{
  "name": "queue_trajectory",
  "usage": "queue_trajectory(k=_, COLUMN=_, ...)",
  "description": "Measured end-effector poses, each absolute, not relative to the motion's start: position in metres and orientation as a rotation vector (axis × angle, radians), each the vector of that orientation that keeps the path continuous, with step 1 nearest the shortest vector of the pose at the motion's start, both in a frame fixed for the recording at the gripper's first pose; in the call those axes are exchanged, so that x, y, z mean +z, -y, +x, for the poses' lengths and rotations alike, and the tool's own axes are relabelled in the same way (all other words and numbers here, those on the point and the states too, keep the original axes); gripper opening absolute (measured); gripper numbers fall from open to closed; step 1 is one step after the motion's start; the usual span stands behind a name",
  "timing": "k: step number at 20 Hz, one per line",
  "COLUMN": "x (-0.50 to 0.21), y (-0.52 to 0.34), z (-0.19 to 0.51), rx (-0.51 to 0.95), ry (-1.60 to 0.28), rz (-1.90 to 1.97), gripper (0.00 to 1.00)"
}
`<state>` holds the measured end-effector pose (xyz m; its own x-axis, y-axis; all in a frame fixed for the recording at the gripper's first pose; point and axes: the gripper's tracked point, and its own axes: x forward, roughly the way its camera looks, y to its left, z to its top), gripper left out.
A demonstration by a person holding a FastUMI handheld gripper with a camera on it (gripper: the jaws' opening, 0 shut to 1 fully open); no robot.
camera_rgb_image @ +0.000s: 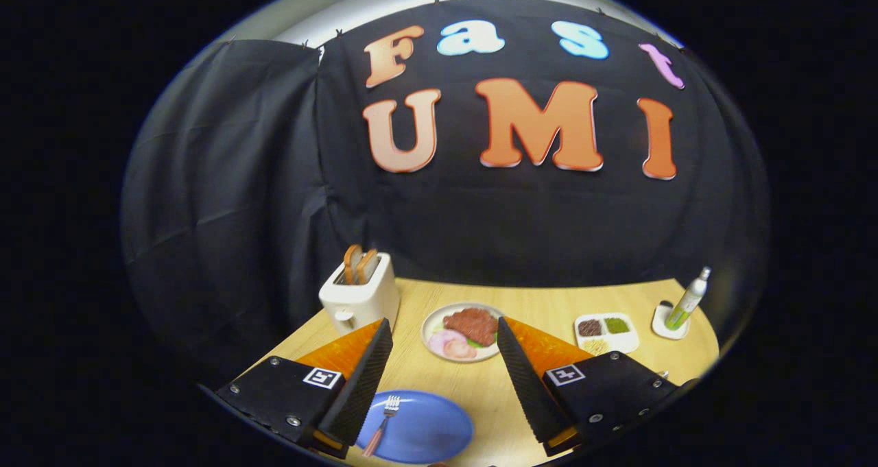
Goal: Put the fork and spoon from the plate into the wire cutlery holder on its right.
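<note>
Hovering spread wide, the hand-held gripper (444, 337) grips nothing — fork (384, 417) lies on the blue plate (432, 433) below.

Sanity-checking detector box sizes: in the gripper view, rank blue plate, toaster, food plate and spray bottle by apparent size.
1. blue plate, between the open fingers, nearest the camera, so nearness inflates it
2. toaster and food plate: look alike, not ranked
3. spray bottle, smallest, farthest away
</note>
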<state>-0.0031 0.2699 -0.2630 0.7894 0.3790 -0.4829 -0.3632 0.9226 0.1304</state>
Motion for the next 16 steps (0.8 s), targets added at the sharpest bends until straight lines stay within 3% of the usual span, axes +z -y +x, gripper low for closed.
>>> queue_trajectory(k=11, x=-0.414, y=-0.328, z=-0.107, rx=0.479, ry=-1.148, rz=-0.040, gripper=0.91)
queue_trajectory(k=16, x=-0.453, y=-0.335, z=-0.132, rx=0.456, ry=-1.338, rz=-0.086, gripper=0.79)
